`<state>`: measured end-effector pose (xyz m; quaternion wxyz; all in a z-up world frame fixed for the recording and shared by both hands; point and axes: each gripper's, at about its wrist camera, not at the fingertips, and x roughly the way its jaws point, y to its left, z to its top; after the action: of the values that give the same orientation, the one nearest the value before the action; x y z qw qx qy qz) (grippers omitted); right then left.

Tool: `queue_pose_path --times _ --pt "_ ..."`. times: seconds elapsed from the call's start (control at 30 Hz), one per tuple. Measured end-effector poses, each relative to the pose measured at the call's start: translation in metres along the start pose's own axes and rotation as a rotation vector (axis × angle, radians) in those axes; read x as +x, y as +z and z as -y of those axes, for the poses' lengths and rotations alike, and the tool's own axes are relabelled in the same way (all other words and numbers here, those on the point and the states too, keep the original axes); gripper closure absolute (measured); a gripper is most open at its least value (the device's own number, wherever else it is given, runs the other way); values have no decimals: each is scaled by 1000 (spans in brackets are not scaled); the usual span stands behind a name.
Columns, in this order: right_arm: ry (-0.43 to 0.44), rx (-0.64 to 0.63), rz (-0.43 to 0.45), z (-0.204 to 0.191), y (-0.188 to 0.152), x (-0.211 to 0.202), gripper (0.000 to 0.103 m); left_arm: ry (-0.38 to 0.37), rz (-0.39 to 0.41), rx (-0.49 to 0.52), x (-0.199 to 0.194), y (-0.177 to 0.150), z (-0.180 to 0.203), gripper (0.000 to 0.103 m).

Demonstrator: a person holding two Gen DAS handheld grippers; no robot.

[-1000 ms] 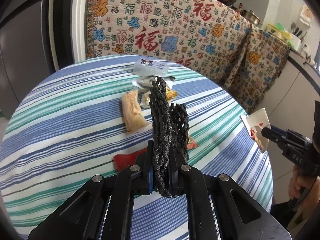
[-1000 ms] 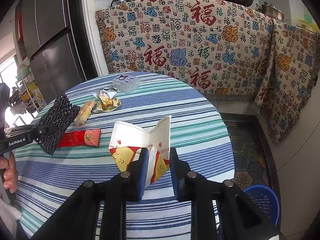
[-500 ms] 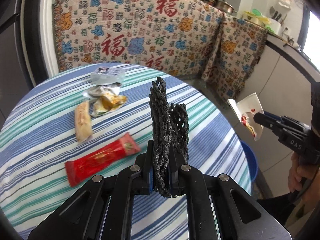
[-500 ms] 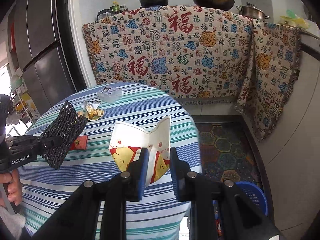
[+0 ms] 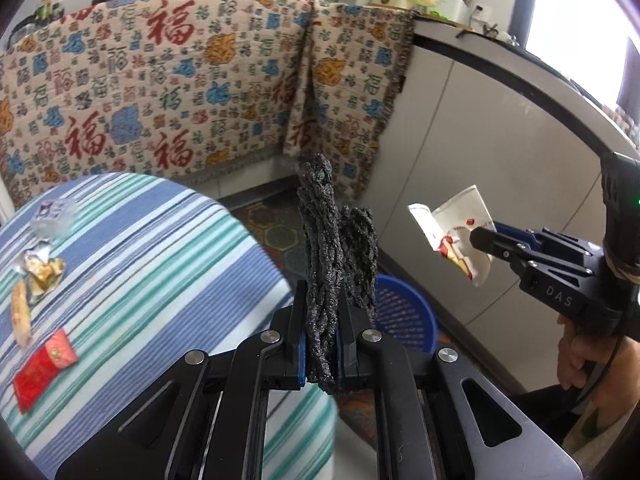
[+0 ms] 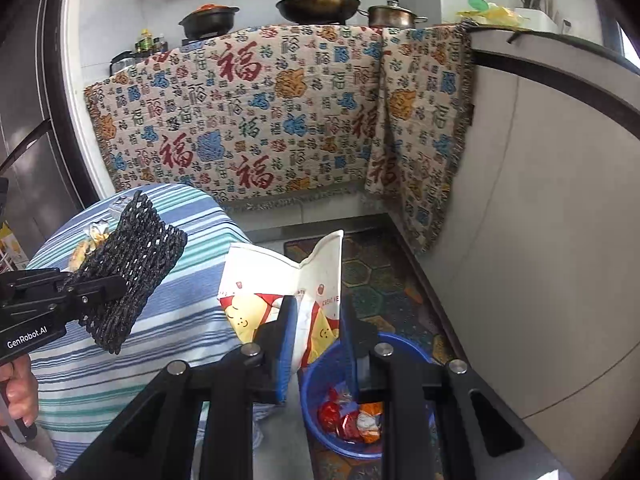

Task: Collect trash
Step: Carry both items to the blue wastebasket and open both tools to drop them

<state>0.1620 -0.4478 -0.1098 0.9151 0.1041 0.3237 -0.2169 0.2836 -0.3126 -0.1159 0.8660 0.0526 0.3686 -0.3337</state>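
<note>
Left claw (image 5: pixel 320 344) clamped tight on a black mesh net (image 5: pixel 320 248); the net stands upright out of the jaws, folded over on its right side. In the right wrist view the same net (image 6: pixel 136 268) shows as a flat lattice panel held over the table edge.

Left of it, round table (image 5: pixel 160 248) under a blue, green and white striped cloth. Still lying on it, far left: a clear plastic wrapper (image 5: pixel 54 216), crumpled foil wrappers (image 5: pixel 40 272), a tan snack stick (image 5: pixel 20 316), a red packet (image 5: pixel 44 364). All well apart from either claw.

Centre, behind: patterned blanket (image 5: pixel 180 92) draped over the counter; pots and a wok on top.

Right claw (image 6: pixel 320 332) pinched on a flattened white paper cup (image 6: pixel 288 280) with red and yellow print; the cup sticks up above the pads.

Below the right claw, on the floor: blue basket (image 6: pixel 316 408), partly hidden by the claw fingers. Inside: red wrappers and an orange-white one (image 6: pixel 352 420). Cup hangs above the basket's near rim. White cabinet front to the right.
</note>
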Motion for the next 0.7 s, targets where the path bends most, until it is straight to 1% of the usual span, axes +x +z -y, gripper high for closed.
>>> queue_pose_path --times 0.13,0.27,0.47,0.7 --pt "-53 40 -30 38 -11 3 82 -45 -28 14 27 9 40 95" --pt "-78 75 -72 67 -22 14 82 -63 -44 25 51 17 73 95" --pt "-93 120 -140 98 -35 33 82 -71 -92 19 87 25 94 94" --pt "-111 145 -138 114 -38 36 81 -65 -139 19 115 26 103 94"
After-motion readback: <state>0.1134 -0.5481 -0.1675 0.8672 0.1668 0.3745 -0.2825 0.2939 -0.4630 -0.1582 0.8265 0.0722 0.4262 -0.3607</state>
